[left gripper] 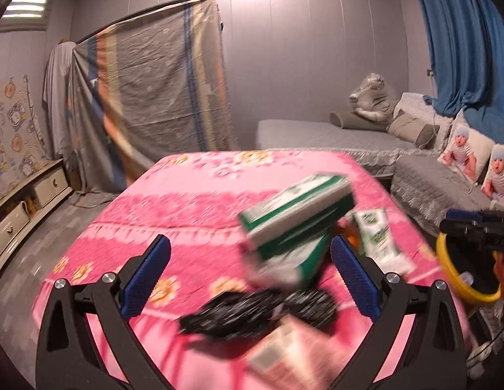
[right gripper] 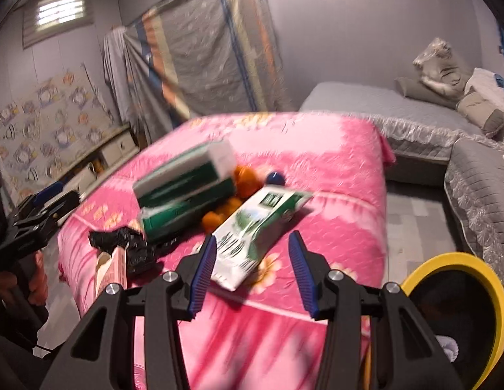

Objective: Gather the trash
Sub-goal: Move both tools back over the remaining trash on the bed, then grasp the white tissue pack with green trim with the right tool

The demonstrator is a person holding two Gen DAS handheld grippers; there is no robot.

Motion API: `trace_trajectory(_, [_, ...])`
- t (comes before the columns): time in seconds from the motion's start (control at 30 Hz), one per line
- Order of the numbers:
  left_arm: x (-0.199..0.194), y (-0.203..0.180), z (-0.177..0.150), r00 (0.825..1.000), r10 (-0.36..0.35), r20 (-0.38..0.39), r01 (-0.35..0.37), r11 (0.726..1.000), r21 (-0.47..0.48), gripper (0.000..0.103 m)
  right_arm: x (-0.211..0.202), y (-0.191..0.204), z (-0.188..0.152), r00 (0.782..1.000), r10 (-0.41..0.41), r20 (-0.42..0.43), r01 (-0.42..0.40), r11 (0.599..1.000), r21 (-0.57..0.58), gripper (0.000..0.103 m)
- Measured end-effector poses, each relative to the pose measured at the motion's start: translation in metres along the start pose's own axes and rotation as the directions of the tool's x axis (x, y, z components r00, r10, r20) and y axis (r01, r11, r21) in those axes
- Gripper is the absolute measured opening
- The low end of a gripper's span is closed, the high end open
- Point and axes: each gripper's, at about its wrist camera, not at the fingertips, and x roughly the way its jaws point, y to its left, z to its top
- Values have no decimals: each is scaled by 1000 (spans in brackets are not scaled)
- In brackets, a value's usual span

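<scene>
Motion blur smears most of the pile. Left claw (left gripper: 250, 279) wide, nothing between the pads; right claw (right gripper: 253, 274) partly open, empty, the white-green carton (right gripper: 257, 227) lying just beyond its tips. Trash sits on the pink floral tabletop (left gripper: 174, 201): green-white box (left gripper: 297, 217) tilted on the heap, crumpled black bag (left gripper: 252, 315), pinkish box (left gripper: 284, 354) cut off at the frame bottom, orange items (right gripper: 244, 178) half hidden. Yellow-rimmed bin (right gripper: 459, 312) beside the tabletop, partly out of frame. Grey sofa (left gripper: 333, 136), blue curtain (left gripper: 459, 42) behind.
</scene>
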Motion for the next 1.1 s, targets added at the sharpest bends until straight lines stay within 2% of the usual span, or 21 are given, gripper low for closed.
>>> trace_trajectory(0.1, [-3,16,-17,1000,13,-8,-13,1000,13,94,15,5,1,998,17,-63,-16,1000,23,44])
trace_trajectory(0.27, [3,37,-35,999,-47,-27,48,999,22,94,26,16,6,994,19,-106,-17,1000,24,44])
trace_trajectory(0.4, [9,48,-44,995,-88,-41,88,996,-5,94,37,22,22,989,100,-110,-95,994,50,44])
trace_trajectory(0.43, [12,50,-45,995,-87,-43,87,996,-5,94,42,22,30,986,123,-109,-117,991,64,45])
trace_trajectory(0.5, [12,50,-49,996,-83,-42,83,997,-8,94,52,22,46,981,161,-108,-150,983,104,55])
trace_trajectory(0.57, [15,52,-49,995,-92,-47,91,996,-21,94,65,20,63,971,212,-110,-194,969,153,72])
trace_trajectory(0.63, [16,54,-50,994,-99,-48,97,995,-35,94,81,17,79,962,241,-132,-210,954,214,73])
trace_trajectory(0.73, [16,57,-51,995,-85,-43,84,996,-33,94,117,5,99,928,314,-202,-230,907,353,73])
trace_trajectory(0.9, [14,63,-54,997,-67,-37,66,997,-32,94,156,-8,113,879,393,-270,-227,843,487,73])
trace_trajectory(0.97, [16,66,-55,997,-68,-45,66,997,-44,94,166,-9,116,868,405,-286,-225,836,501,73])
trace_trajectory(1.1, [18,70,-58,997,-57,-55,54,997,-55,94,176,-7,120,864,398,-309,-210,842,498,72])
